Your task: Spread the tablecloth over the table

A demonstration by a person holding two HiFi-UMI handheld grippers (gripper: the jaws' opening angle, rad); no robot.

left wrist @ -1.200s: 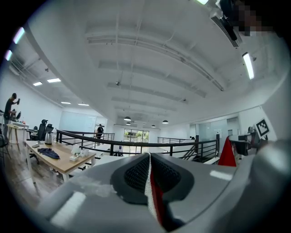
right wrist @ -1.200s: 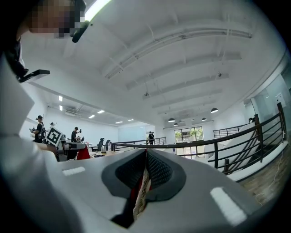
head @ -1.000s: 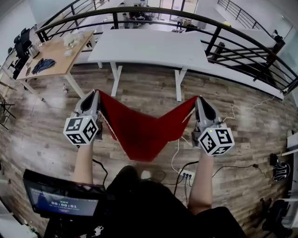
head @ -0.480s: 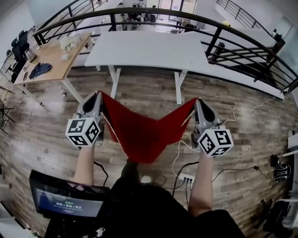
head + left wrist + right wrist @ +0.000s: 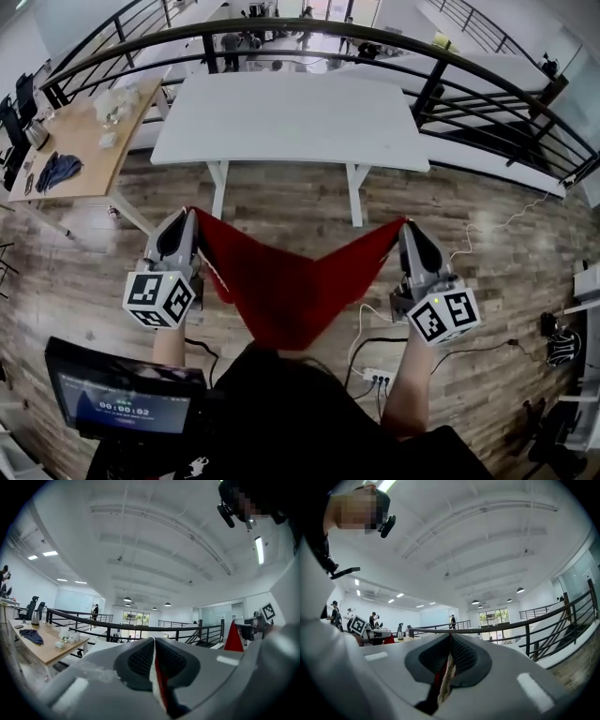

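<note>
Left hand-held gripper (image 5: pixel 191 216) and right hand-held gripper (image 5: pixel 405 225) level, well apart, jaws together.

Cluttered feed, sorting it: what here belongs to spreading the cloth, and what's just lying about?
Job: red tablecloth, white table, left gripper and right gripper, each shut on a cloth corner.
Lying about: wooden desk, power strip, railing.

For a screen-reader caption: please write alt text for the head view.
The left gripper and right gripper each clamp a corner of a red tablecloth that sags between them above the wood floor. A white table stands ahead, before a black railing.
</note>
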